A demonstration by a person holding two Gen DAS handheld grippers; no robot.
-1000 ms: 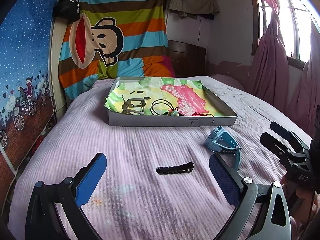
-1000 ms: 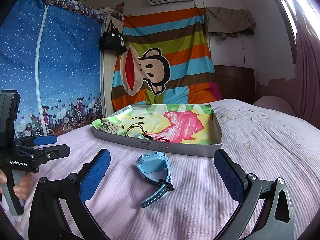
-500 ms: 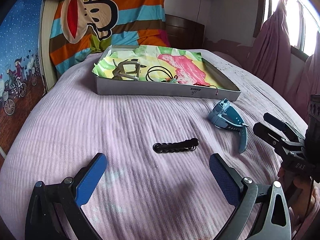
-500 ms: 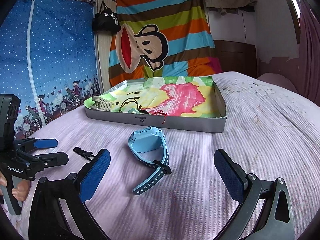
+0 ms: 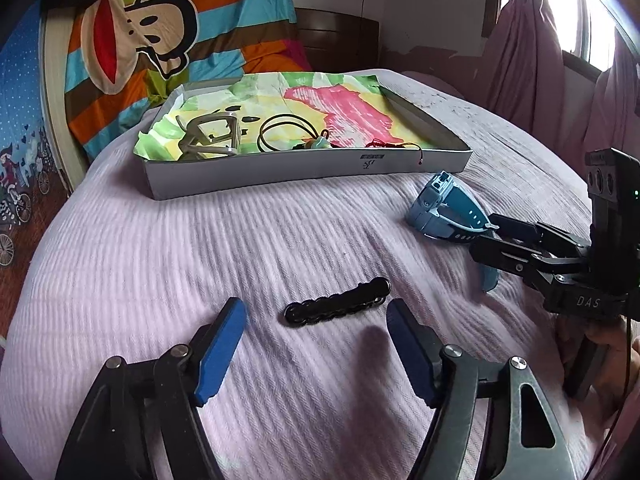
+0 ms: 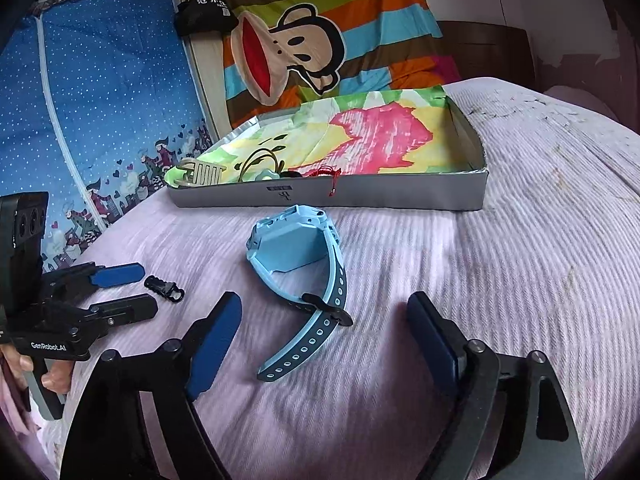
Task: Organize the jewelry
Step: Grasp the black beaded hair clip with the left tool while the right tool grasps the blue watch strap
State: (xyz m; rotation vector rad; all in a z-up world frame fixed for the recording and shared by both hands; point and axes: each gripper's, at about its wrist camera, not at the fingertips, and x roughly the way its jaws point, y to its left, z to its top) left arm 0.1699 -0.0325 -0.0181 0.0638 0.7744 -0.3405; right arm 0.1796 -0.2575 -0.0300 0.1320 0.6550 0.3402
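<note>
Both grippers have come down toward the bed and narrowed in the last half second, with nothing between the pads of either.

Left gripper (image 5: 316,326): jaws partly closed from full width, still wider than the target. The black chain bracelet (image 5: 338,303) lies on the pink bedspread (image 5: 160,264) just ahead of the fingertips, crosswise to the fingers, roughly centred on the gap. No contact. A second ago it sat well ahead and the view was flatter; the gripper now pitches down at it.

Right gripper (image 6: 324,312): also partly closed, empty. The light-blue smartwatch (image 6: 296,248) lies just ahead, slightly left of centre, with its strap (image 6: 304,344) running back into the gap near the left pad. Pads look clear of the strap, though the margin on the left pad is hard to judge.

The grey tray (image 5: 304,170), lined with colourful paper, sits well ahead of both grippers. It already holds a metallic watch (image 5: 212,136), a black cord necklace with a pale pendant (image 5: 288,136) and a red string piece (image 5: 396,146).

My read: this is pre-shaping for a two-handed pick, bracelet on the left, watch on the right. Two items are still outside the tray, so the task isn't finished. The bracelet is thin and sunk into soft bedding, so the pads need to get low or they'll pinch fabric. The watch is bulky, so a grip on the strap or across the case should be easier.
</note>
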